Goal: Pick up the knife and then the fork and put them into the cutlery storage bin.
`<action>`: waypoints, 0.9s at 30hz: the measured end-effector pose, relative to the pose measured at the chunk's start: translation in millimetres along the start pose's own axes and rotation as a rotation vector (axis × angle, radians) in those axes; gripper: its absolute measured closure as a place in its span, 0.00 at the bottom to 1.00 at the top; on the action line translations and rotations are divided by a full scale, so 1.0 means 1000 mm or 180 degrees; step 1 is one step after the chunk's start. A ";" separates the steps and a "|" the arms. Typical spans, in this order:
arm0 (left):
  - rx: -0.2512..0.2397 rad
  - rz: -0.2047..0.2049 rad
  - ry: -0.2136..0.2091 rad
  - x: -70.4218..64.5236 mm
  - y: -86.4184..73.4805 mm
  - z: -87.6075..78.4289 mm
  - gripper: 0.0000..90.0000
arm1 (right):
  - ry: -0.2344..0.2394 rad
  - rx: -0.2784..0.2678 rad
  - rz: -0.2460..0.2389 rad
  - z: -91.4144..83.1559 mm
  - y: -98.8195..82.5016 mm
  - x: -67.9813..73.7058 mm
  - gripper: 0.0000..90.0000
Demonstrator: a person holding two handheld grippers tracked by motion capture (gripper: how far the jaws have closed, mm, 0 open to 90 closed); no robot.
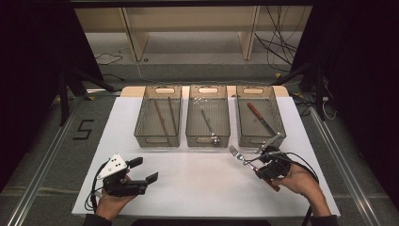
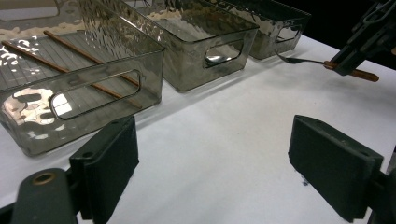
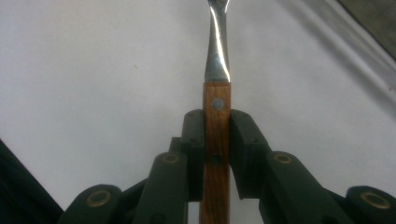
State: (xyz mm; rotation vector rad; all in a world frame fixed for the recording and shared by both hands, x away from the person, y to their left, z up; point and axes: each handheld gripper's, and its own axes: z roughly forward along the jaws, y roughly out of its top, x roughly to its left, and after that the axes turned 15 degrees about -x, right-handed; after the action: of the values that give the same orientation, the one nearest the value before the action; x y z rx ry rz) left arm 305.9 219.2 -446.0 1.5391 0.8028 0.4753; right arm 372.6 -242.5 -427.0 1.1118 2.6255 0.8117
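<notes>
A fork with a wooden handle is held above the white table, in front of the right bin. My right gripper is shut on that handle. In the right gripper view the two jaws of my right gripper press on the wood from both sides, and the steel neck of the fork runs upward. At the near left, my left gripper stands open with nothing in it. In its own view my left gripper has bare table between the pads, and the fork shows farther off.
Three clear grey bins stand in a row at the back. The left bin holds two chopsticks. A metal utensil lies in the middle bin. A wooden-handled knife lies in the right bin. Cables trail on the floor behind.
</notes>
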 end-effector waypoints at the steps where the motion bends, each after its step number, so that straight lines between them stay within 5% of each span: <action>1: -0.0003 -0.0001 0.0001 0.000 0.000 0.000 0.17 | 0.0009 -0.0021 0.0005 -0.002 0.001 0.000 0.86; 27: 0.0004 -0.0007 0.0007 0.000 0.000 0.000 0.17 | -0.0071 -0.0692 0.0218 -0.025 0.005 -0.013 0.86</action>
State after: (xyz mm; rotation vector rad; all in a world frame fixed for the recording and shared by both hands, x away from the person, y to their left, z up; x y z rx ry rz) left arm 306.3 219.2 -446.4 1.5390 0.8066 0.4751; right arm 375.4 -259.3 -404.2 1.1475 2.4220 1.0625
